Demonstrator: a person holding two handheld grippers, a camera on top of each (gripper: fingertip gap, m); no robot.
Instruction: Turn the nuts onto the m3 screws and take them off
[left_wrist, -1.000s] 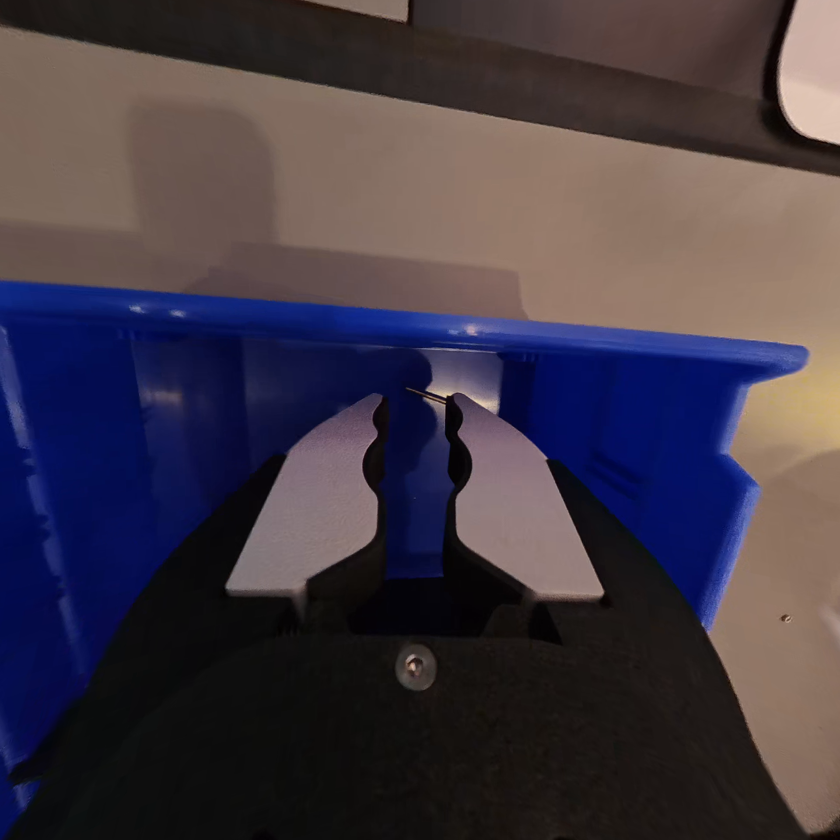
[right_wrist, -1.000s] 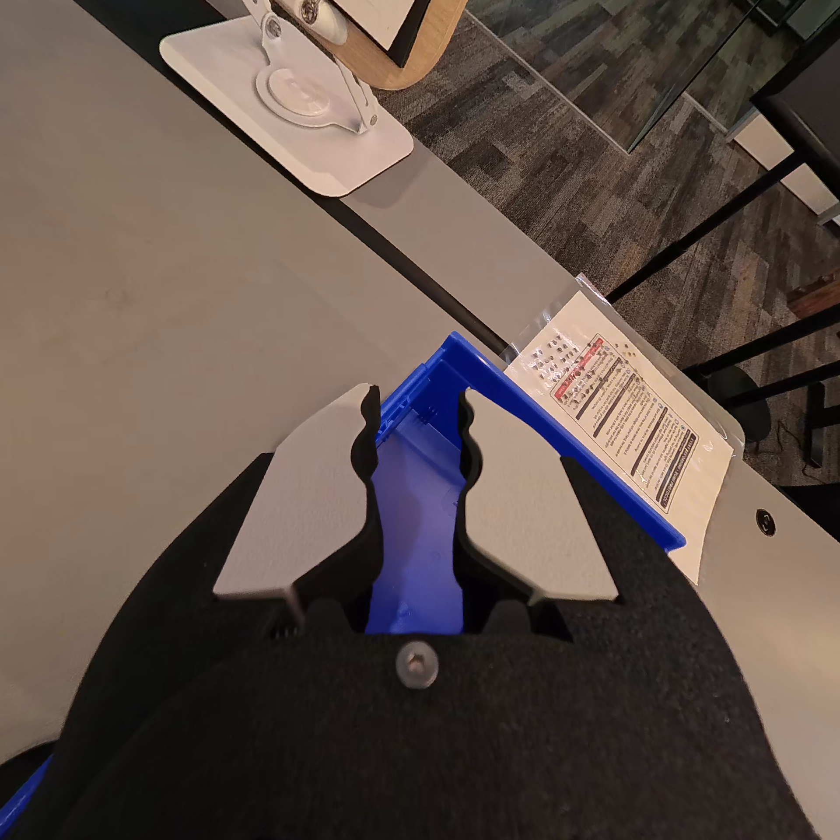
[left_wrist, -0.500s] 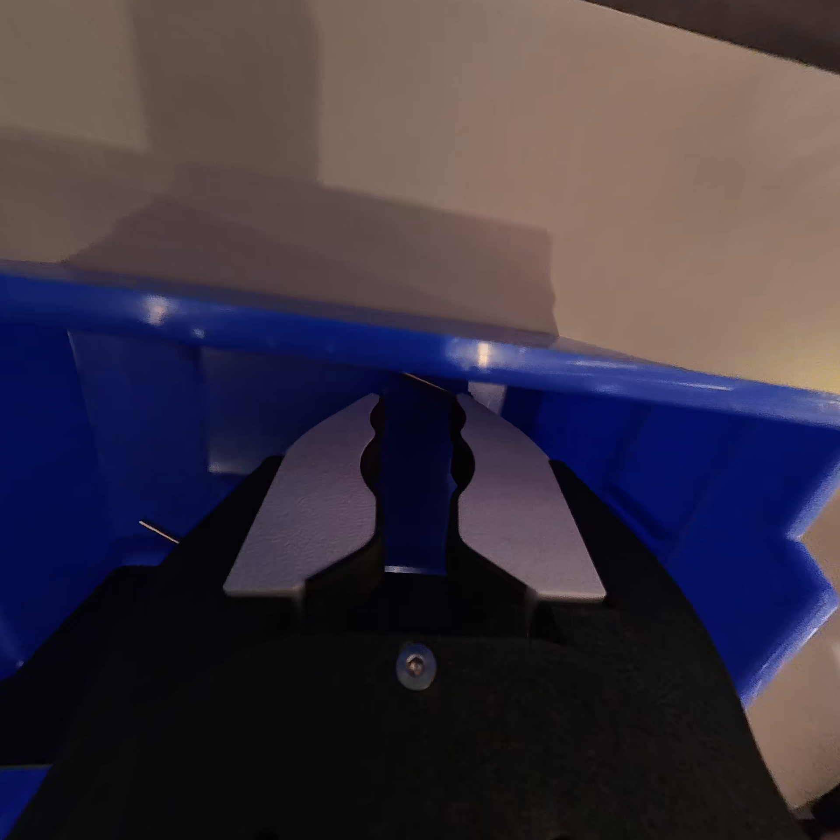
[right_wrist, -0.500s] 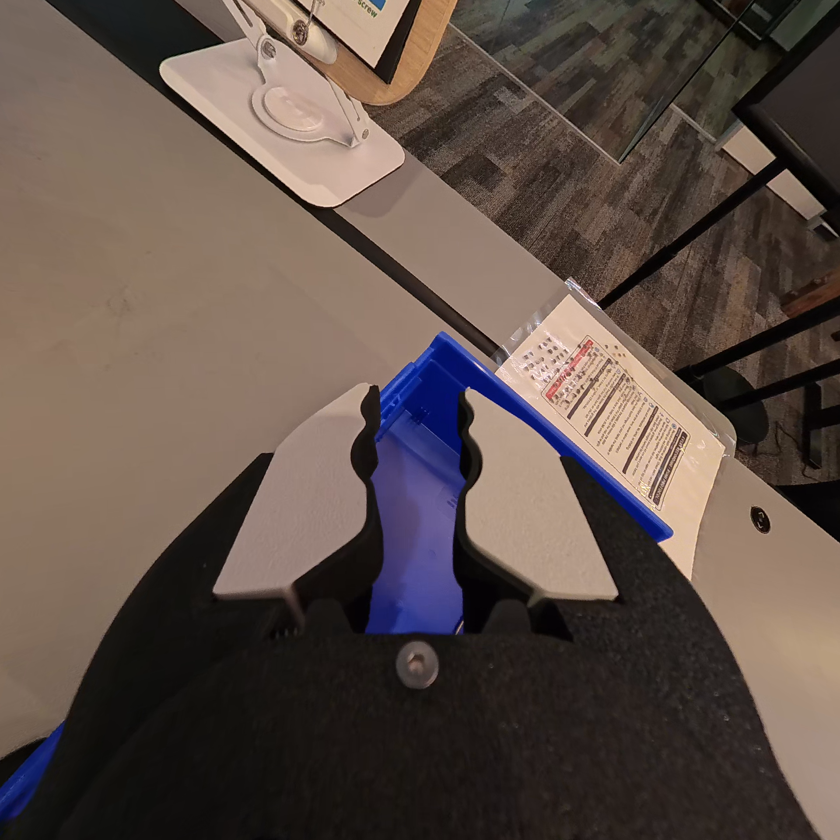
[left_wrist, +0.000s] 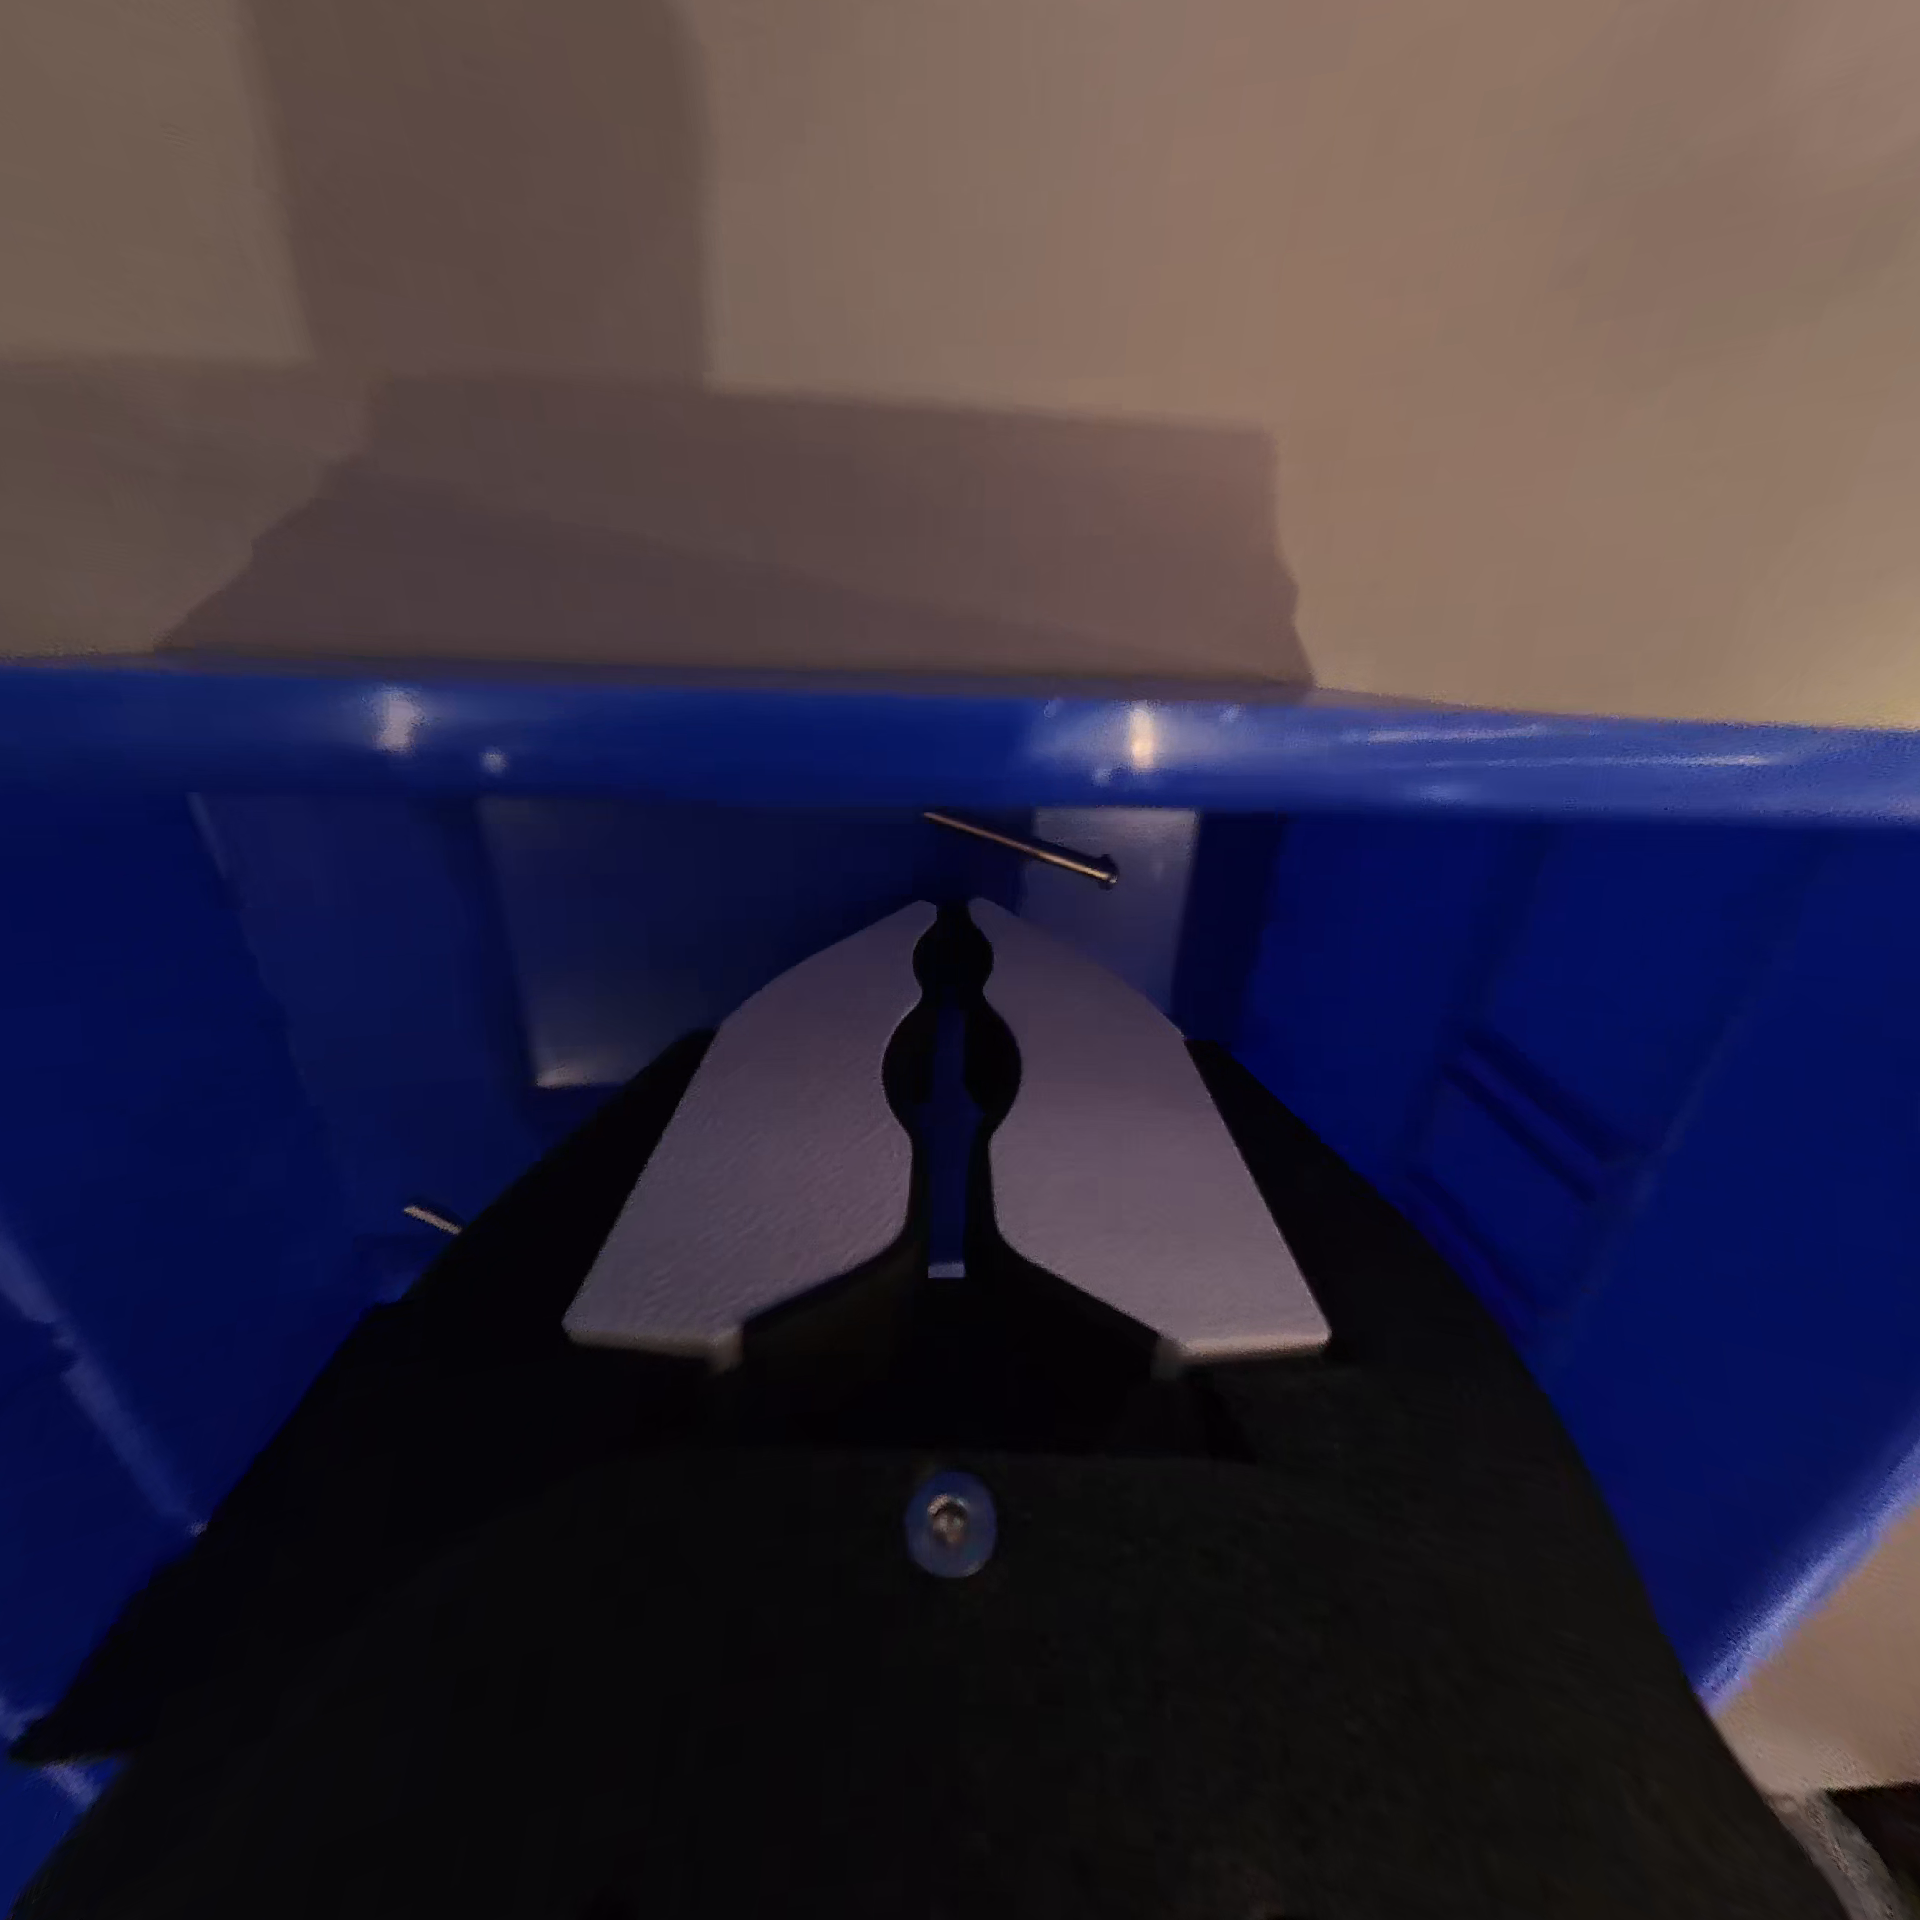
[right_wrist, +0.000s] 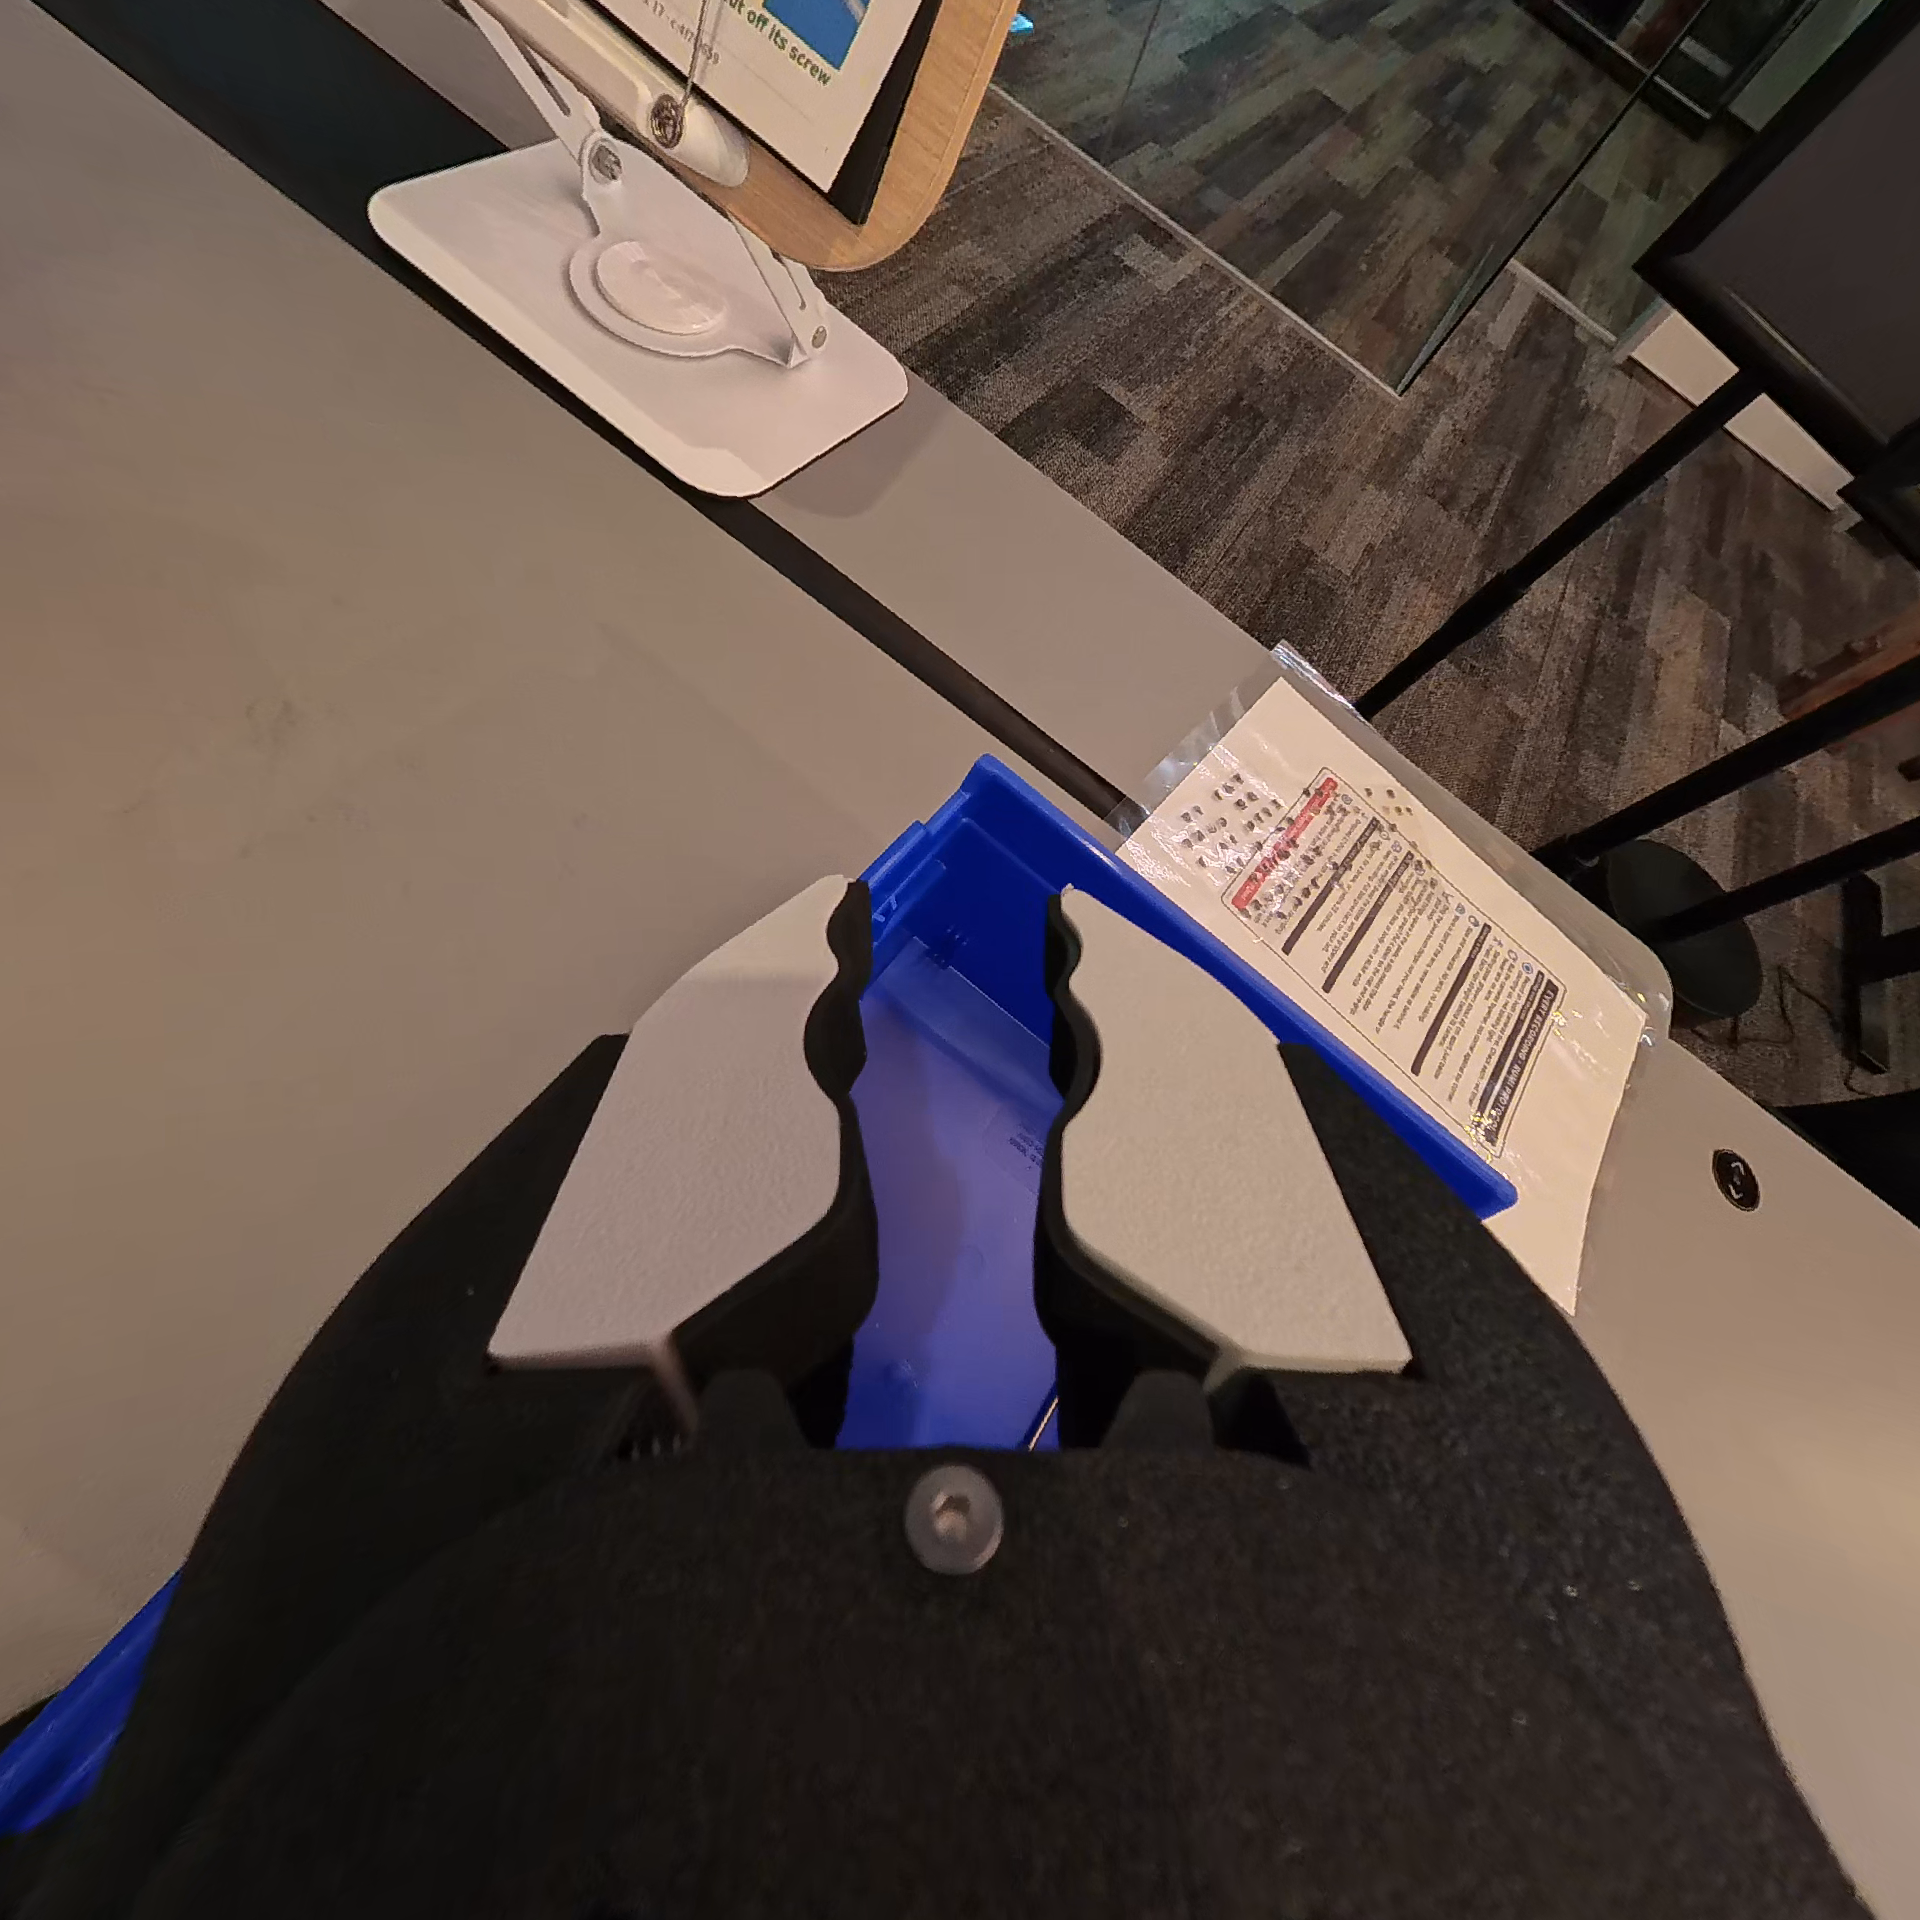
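Observation:
In the left wrist view my left gripper (left_wrist: 951, 909) is down inside a blue bin (left_wrist: 623, 727), with its fingers shut tip to tip. A thin metal screw (left_wrist: 1023, 847) lies slantwise just beyond the tips, under the bin's far rim and not between the pads. A second screw (left_wrist: 431, 1218) shows at the lower left of the bin. In the right wrist view my right gripper (right_wrist: 956, 894) is open above the same bin (right_wrist: 1299, 1039), with only the bin's blue floor between its fingers.
A clear plastic bag with a printed card and several small nuts (right_wrist: 1382, 956) lies beside the bin at the edge of the grey table (right_wrist: 312, 727). A white stand with a wood-framed screen (right_wrist: 644, 322) is at the back. Beyond the edge is dark floor. Left tips to right tips: about 60 cm.
My left gripper's fingers have closed from open to shut inside the bin, and the screw now lies just past the tips. My right gripper stayed open and shifted slightly over the bin.

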